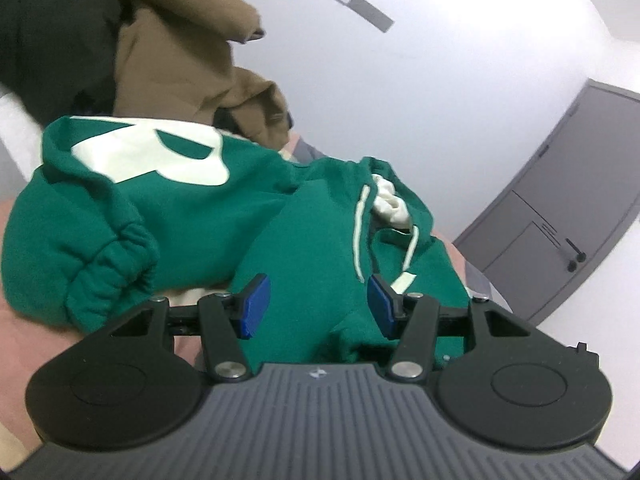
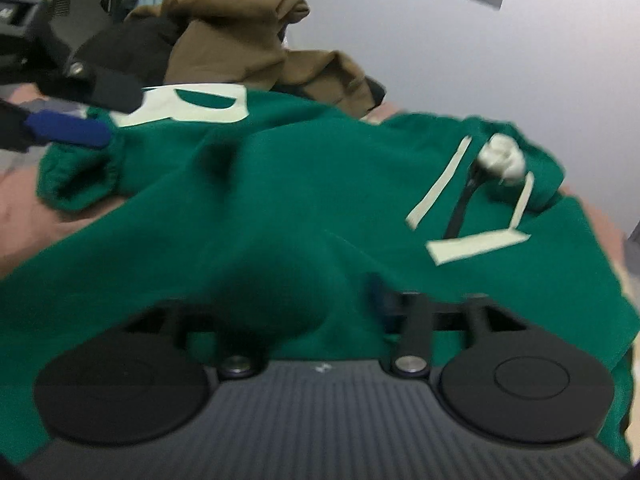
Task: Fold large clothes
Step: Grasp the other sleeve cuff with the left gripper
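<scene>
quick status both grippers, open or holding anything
left gripper: open, holding nothing, above the green hoodie.
right gripper: open, green fabric draped over one finger, not gripped.

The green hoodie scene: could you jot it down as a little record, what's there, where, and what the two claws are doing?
garment: green hoodie, crumpled on a pink surface, cream letter and drawstrings showing
behind it: brown garment and black garment, piled
left gripper: open, over the hoodie, pads not pressing cloth
right gripper: open, a fold of hoodie draped over its left finger
backdrop: white wall, grey door
</scene>
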